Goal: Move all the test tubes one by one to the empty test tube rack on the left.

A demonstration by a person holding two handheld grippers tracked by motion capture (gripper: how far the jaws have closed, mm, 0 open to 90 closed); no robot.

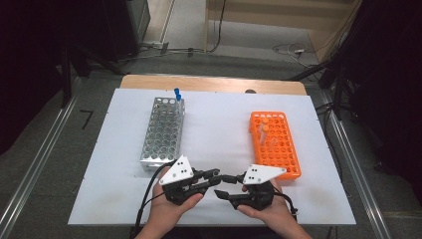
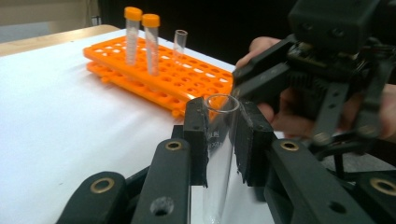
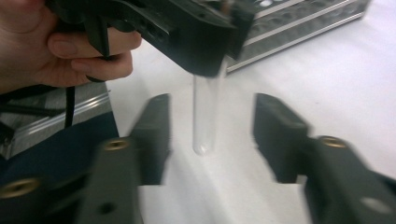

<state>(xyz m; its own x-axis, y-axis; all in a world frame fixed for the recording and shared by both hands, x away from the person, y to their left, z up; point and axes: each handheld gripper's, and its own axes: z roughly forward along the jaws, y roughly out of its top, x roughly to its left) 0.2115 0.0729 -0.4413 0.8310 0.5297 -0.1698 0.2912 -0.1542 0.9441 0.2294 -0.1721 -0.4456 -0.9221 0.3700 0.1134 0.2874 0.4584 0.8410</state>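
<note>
**Item: clear open-mouthed test tube, in hand-over between two tools**

**Location.** The clear, uncapped test tube (image 2: 219,154) hangs upright at the near middle of the white counter (image 1: 219,129), at about 6 o'clock from its centre, between the two racks and clear of both. Its rounded bottom (image 3: 203,145) appears to float just above the counter sheet.

**Holder.** The left tool (image 2: 219,140) is clamped on the tube just below its rim, pads pressing on the glass from either side. The right tool (image 3: 210,140) stands part-way spread, its jaws flanking the tube's lower half without touching it; nothing is gripped there.

**Handling, as judged.**
- Weight: light; empty, with no liquid seen.
- Stiffness: rigid thin wall, glass or hard plastic, cannot tell which. Treat as fragile; a hard squeeze could crack it.
- Surface: smooth and round, likely slippery; apt to pivot or slide if pinched off-centre.
- Best hold: across the straight barrel, pads square to the axis, upper third for carrying upright. Avoid the open lip and the domed bottom.

**Nearby stock.**
- Orange plastic rack (image 1: 274,144), at 3 o'clock, carrying orange-capped tubes (image 2: 142,39) and one open tube.
- Perforated silver metal rack (image 1: 163,134), at 9 o'clock, with blue-capped tubes (image 1: 177,94) at its far corner.
</note>
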